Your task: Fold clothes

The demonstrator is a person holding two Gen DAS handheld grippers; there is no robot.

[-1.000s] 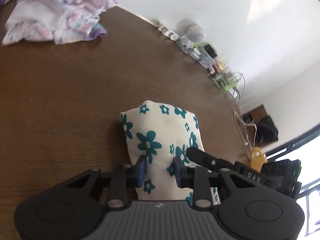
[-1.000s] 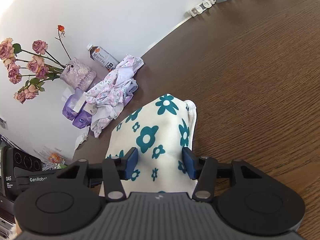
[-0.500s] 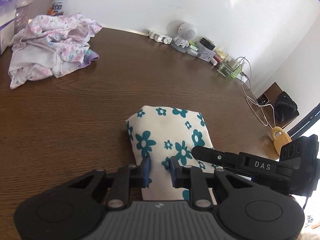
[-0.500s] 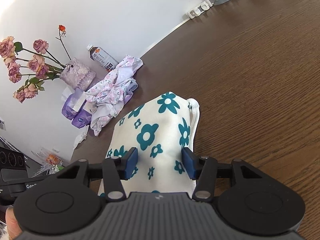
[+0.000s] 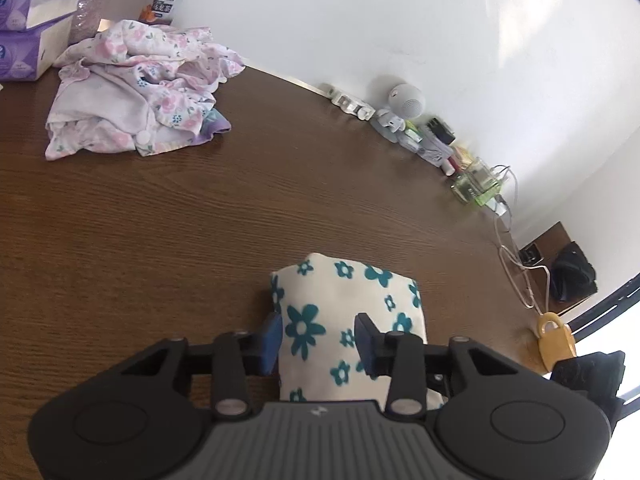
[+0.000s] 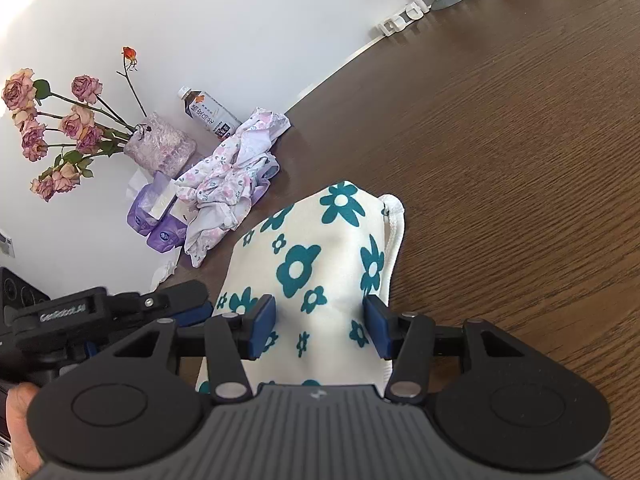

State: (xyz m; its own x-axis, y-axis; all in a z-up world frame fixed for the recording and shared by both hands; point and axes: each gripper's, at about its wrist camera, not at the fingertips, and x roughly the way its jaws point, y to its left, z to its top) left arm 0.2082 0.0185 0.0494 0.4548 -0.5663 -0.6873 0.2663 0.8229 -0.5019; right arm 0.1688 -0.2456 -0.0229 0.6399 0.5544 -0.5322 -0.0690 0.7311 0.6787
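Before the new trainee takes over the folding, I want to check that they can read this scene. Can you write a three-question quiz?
1. True or false: the left claw is open.
2. Which garment lies crumpled near the wall? A) the pink floral garment B) the teal-flowered cloth
3. What stands beside the vase of roses?

Key: 1 true; 2 A; 3 a drink bottle.
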